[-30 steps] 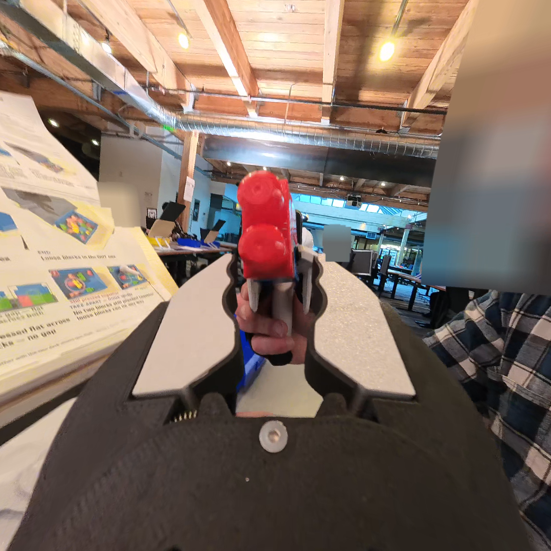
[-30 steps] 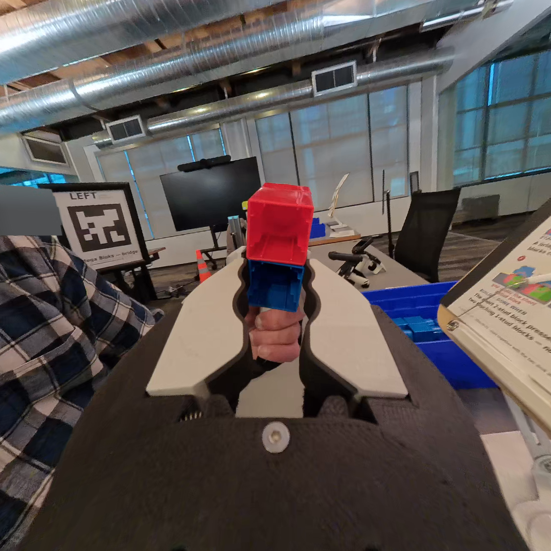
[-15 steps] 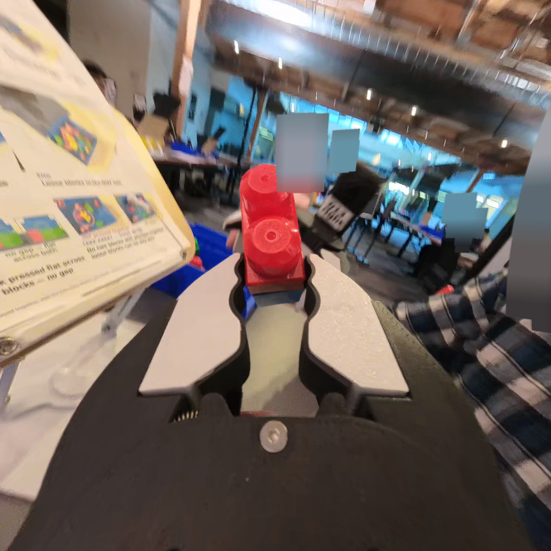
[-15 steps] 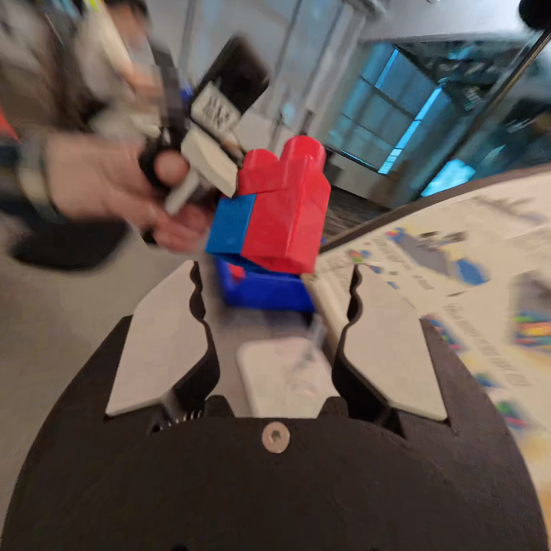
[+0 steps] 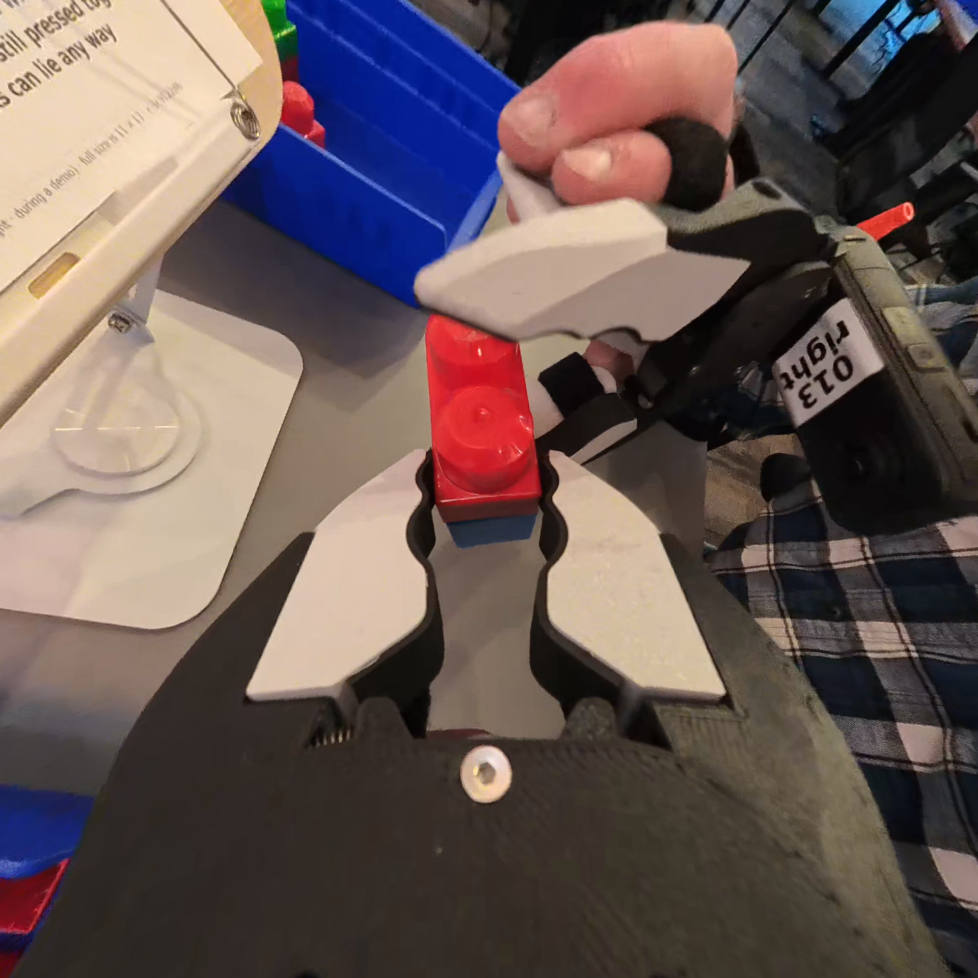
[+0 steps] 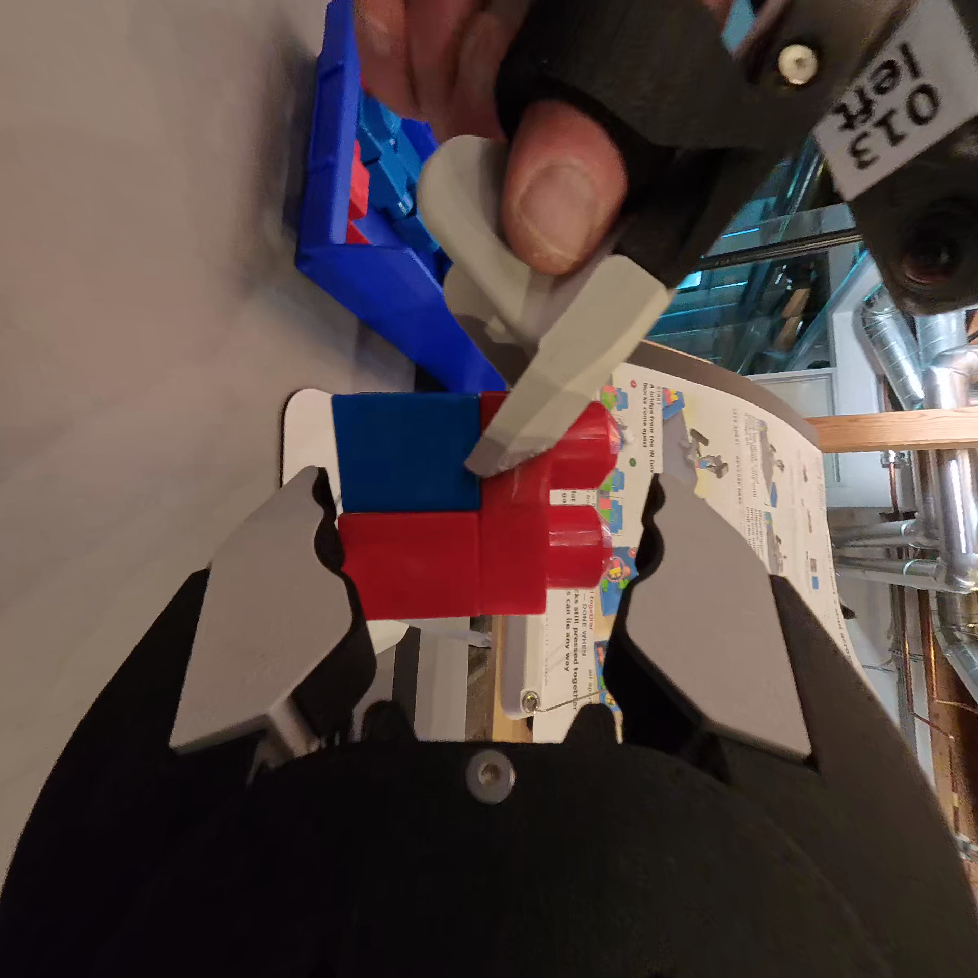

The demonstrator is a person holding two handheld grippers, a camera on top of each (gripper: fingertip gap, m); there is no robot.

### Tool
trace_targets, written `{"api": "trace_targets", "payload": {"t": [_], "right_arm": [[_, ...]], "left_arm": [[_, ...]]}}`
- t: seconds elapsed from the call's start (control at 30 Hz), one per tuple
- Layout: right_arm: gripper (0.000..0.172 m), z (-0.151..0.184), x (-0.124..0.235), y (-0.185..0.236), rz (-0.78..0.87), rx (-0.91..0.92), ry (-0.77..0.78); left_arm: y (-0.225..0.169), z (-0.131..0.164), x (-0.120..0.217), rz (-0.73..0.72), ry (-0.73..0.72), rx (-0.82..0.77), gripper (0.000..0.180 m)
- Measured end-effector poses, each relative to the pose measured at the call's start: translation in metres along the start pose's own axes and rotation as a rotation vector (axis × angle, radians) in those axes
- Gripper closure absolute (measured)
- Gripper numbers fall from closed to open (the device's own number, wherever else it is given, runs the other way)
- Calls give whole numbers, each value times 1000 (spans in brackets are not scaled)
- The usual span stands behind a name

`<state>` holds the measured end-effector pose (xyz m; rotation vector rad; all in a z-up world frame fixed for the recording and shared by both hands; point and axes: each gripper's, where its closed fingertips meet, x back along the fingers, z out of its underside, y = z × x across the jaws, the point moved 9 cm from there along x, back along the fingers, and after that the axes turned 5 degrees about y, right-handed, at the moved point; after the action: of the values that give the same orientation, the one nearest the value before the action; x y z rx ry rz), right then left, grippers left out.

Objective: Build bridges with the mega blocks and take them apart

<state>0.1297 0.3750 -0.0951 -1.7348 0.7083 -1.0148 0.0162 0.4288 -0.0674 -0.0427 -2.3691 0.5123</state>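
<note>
Here the left hand-held gripper [image 5: 486, 495] is clamped on the bridge [image 5: 479, 423], both pads pressing the sides of its red top block, with a blue block just under that. In the right wrist view the bridge [image 6: 465, 508] shows as a two-stud red block across one blue and one red block, lying on its side with the studs toward the right. The right hand-held gripper [image 6: 487, 521] stands wide apart around it; its left finger [image 6: 275, 561] sits right at the lower red block and whether it touches I cannot tell, while the right finger [image 6: 704, 577] is clear of the studs.

Beyond the bridge sits a blue bin [image 5: 381, 174] with dividers; red and green blocks [image 5: 296, 100] show at its far end, and red and blue ones [image 6: 378, 174] lie inside in the right wrist view.

A hand [image 5: 614, 111] grips the right tool from above, fingers curled on its trigger. Another hand [image 6: 529, 159] holds the left tool likewise.

The table [image 5: 338, 402] is grey. On it stands a white stand [image 5: 132, 476] carrying a printed instruction sheet [image 5: 79, 106]. A plaid sleeve [image 5: 857, 661] shows at the right. Metal ducts [image 6: 926, 423] and windows fill the room behind.
</note>
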Motion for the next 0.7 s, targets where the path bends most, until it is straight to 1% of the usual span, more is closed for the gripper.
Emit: {"api": "trace_targets", "payload": {"t": [0.07, 0.13, 0.27, 0.47, 0.7], "right_arm": [[69, 0, -4, 5, -20, 18, 22], [71, 0, -7, 8, -25, 29, 37], [74, 0, -9, 9, -41, 12, 53], [77, 0, -9, 9, -47, 6, 80], [76, 1, -7, 5, -38, -39, 52]], "left_arm": [[2, -2, -2, -21, 22, 0, 144], [3, -2, -4, -40, 57, -8, 144], [5, -2, -6, -43, 73, -1, 144], [7, -1, -8, -41, 68, -3, 144], [6, -3, -5, -21, 23, -15, 144]]}}
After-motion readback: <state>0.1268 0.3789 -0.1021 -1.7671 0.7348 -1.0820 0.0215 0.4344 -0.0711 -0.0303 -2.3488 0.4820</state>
